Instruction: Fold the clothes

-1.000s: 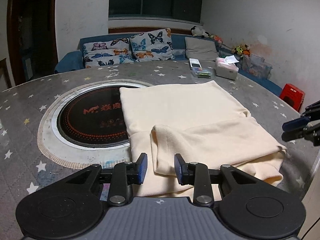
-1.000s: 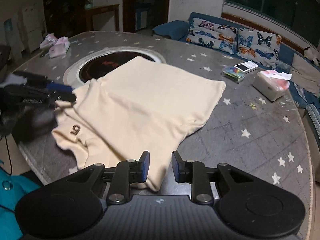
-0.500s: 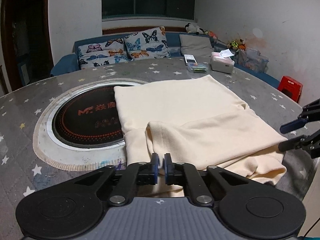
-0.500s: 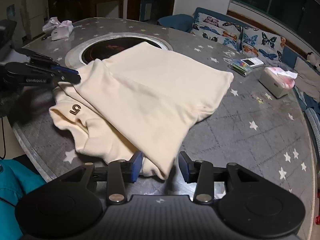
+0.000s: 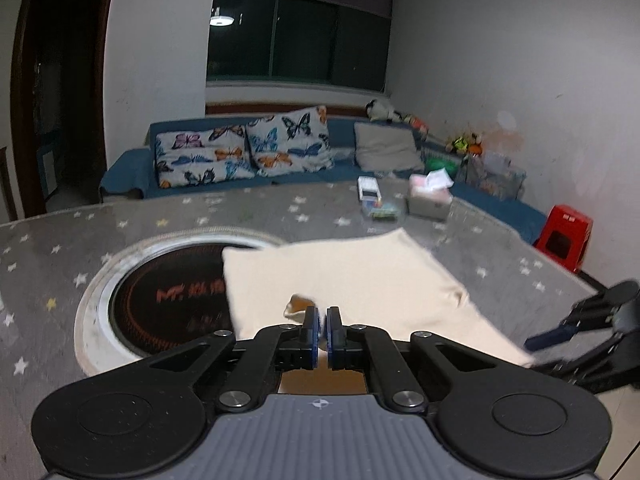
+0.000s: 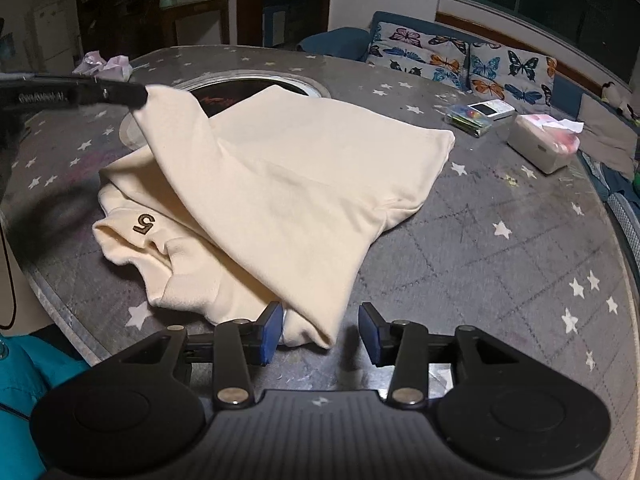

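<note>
A cream garment (image 6: pixel 288 184) lies on the grey star-patterned table (image 6: pixel 500 264), with a small "5" mark on a cuff (image 6: pixel 145 224). My left gripper (image 5: pixel 322 332) is shut on a corner of the garment (image 5: pixel 360 280) and holds that corner lifted above the table; it shows at the upper left of the right wrist view (image 6: pixel 138 96). My right gripper (image 6: pixel 320 332) is open, with the near folded corner of the garment lying between its fingers, low over the table edge. It shows at the right of the left wrist view (image 5: pixel 536 344).
A round black cooktop (image 5: pixel 168 300) is set into the table, partly under the garment. A tissue box (image 6: pixel 540 146), a small clear box (image 6: pixel 468 118) and a phone-like item (image 6: pixel 490 109) lie at the far side. A sofa with butterfly cushions (image 5: pixel 240 152) and a red stool (image 5: pixel 564 236) stand beyond.
My left gripper has risen, lifting the garment corner off the table. My right gripper has opened wider around the near corner.
</note>
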The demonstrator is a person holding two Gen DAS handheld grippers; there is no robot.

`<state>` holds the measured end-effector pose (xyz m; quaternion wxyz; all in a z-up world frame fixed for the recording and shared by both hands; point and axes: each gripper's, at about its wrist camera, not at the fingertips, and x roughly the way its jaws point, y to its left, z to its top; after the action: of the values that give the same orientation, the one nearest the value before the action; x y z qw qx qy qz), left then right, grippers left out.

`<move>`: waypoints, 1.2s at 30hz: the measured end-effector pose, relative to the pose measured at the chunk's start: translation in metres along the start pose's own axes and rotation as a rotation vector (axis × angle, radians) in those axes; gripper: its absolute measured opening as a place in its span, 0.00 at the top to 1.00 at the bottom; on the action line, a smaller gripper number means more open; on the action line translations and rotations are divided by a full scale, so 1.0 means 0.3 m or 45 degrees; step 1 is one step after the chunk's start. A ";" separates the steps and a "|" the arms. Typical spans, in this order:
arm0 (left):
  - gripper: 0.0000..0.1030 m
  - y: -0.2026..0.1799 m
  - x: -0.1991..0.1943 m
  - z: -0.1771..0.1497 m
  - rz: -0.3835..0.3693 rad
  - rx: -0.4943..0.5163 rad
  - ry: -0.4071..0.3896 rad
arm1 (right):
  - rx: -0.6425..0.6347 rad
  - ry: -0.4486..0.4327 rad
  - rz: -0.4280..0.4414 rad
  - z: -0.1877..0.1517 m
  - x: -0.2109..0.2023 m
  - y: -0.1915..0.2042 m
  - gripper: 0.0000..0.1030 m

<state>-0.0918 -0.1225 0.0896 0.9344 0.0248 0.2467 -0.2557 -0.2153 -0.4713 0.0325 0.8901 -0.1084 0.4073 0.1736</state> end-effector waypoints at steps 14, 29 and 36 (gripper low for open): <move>0.96 -0.128 -0.007 0.251 -0.095 0.133 -0.195 | -0.045 -0.071 -0.108 0.020 0.009 0.042 0.54; 0.96 -0.018 0.001 0.102 -0.017 0.047 -0.049 | 0.012 -0.018 -0.199 -0.027 -0.007 -0.026 0.55; 0.95 0.057 0.031 -0.073 0.082 0.069 0.154 | -0.031 0.012 -0.129 -0.033 -0.034 -0.019 0.55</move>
<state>-0.0863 -0.1081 0.0648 0.9245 0.0734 0.2950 -0.2299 -0.2262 -0.4821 0.0344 0.8944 -0.1408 0.4033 0.1326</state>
